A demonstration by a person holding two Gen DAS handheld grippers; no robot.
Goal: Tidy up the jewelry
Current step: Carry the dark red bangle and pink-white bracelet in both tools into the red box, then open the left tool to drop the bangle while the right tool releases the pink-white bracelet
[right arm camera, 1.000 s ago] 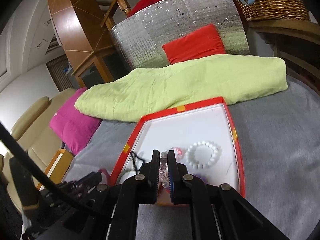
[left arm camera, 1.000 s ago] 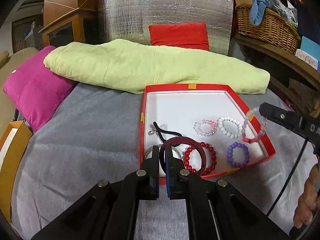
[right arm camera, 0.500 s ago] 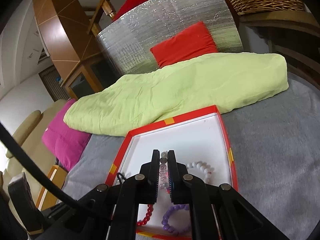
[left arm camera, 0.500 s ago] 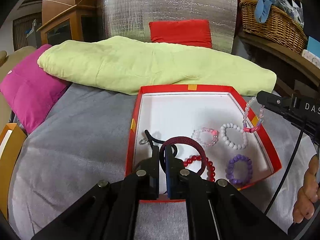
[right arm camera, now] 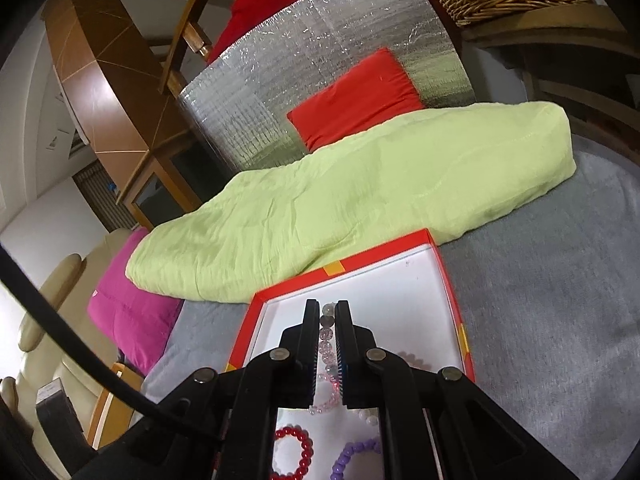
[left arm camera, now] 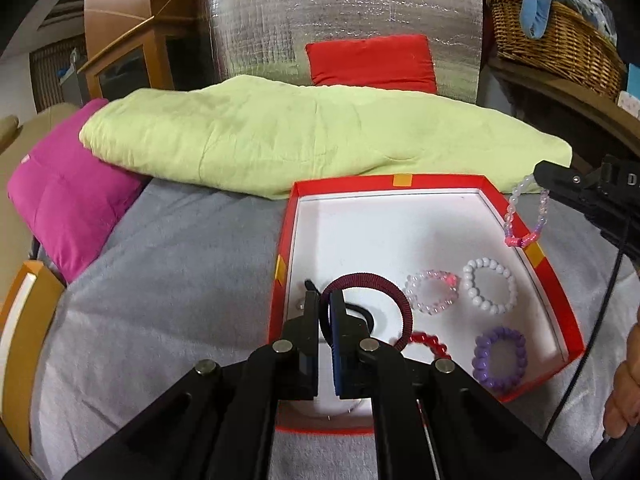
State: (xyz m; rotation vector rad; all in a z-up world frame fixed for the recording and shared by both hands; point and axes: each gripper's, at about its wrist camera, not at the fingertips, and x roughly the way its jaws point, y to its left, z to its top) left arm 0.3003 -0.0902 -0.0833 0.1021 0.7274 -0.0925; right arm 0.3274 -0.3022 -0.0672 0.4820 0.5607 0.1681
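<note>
Lighting: indoor, moderate, diffuse, apparently from above; shadows soft and faint. White floor of the red box [left arm camera: 384,232] is the brightest surface, close to washed out. Silver foil panel [left arm camera: 344,20] carries scattered specular glints in both views. Pale wall [right arm camera: 24,152] at left of the right wrist view is overexposed.

Distortion: strong fisheye; straight box edges bow, furniture [right arm camera: 104,80] curves, corners fall to black vignette.

Focus: centre reasonably sharp; grey blanket [left arm camera: 168,272] texture softens outward. Near gripper bodies are dark, low in detail. Slight compression smear throughout.
</note>
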